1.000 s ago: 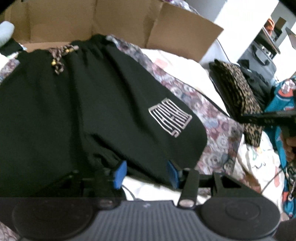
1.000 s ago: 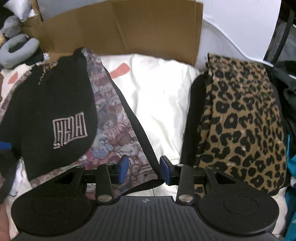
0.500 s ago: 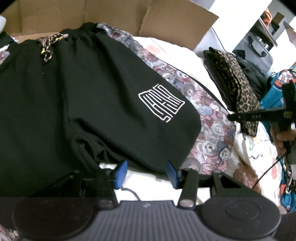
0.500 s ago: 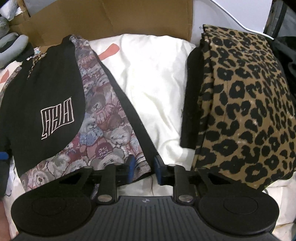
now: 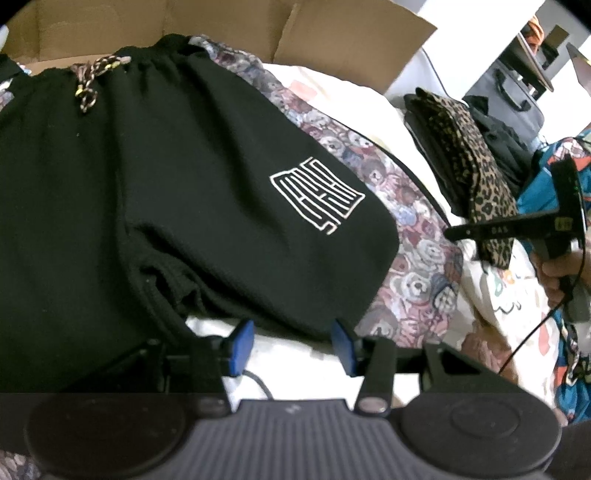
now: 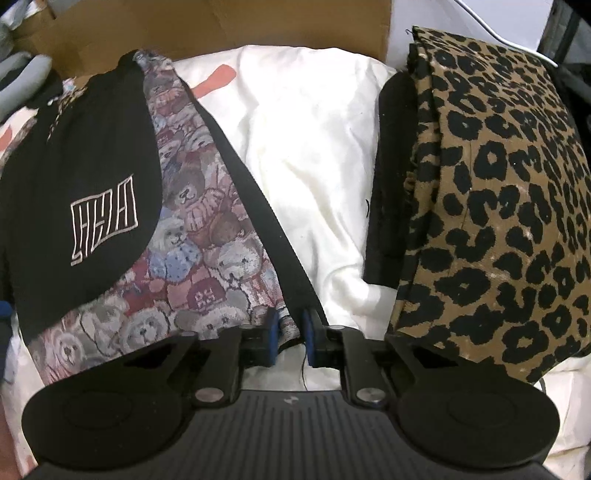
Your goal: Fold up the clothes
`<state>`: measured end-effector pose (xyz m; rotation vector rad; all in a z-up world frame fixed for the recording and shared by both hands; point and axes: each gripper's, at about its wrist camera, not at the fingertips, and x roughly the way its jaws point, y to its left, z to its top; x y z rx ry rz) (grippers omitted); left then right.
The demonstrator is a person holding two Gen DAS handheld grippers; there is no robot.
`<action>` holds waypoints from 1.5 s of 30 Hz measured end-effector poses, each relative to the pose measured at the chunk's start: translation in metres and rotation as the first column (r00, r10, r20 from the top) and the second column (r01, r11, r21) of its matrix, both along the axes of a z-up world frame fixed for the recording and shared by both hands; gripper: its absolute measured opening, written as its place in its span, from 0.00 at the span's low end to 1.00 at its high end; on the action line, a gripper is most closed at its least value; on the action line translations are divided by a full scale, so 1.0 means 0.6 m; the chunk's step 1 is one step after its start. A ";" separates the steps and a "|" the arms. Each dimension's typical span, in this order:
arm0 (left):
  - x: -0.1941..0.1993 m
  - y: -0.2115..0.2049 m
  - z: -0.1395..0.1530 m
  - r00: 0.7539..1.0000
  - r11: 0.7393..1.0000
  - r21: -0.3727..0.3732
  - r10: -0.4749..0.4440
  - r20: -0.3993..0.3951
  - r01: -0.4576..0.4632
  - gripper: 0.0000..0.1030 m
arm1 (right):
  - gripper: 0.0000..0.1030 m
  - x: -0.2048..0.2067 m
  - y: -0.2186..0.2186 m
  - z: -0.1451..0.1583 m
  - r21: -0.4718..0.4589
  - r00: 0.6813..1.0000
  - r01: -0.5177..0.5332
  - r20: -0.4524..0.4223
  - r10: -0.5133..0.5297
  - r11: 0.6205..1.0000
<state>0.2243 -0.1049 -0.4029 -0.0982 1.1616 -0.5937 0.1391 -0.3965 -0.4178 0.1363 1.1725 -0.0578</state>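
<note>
Black shorts (image 5: 155, 192) are spread at frame left over a bear-print garment (image 6: 207, 258) on the bed. Right gripper (image 6: 290, 332) jaws are clamped on that garment's lower corner, presumably for lifting a fold. Left gripper (image 5: 291, 345) jaws are held apart at the shorts' hem, nothing gripped.

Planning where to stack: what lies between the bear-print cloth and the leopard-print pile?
Only bare white bedding between bear-print cloth and leopard-print pile; right wrist view.

We see a flattened cardboard box (image 6: 229, 26) propped behind the white bedding (image 6: 306, 147). A dark suitcase (image 5: 506, 92) stands farther off, beyond it.
</note>
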 end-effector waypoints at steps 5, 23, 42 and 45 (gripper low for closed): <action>-0.004 0.003 -0.003 1.000 1.000 -0.014 0.002 -0.009 -0.002 0.48 | 0.04 -0.004 -0.010 0.026 -0.022 0.998 0.041 0.048 -0.039 0.999; 0.006 0.036 -0.042 0.979 0.979 -0.128 0.141 -0.148 -0.160 0.48 | 0.04 0.017 -0.052 0.001 -0.078 0.995 0.080 0.059 -0.076 0.994; 0.013 0.008 -0.086 0.944 0.936 -0.261 0.158 -0.288 -0.237 0.04 | 0.04 0.021 -0.050 -0.009 -0.086 0.998 0.050 0.051 -0.045 0.995; 0.006 0.019 -0.079 0.940 0.938 -0.257 0.148 -0.307 -0.232 0.02 | 0.04 0.021 -0.050 -0.008 -0.083 0.998 0.050 0.051 -0.046 0.995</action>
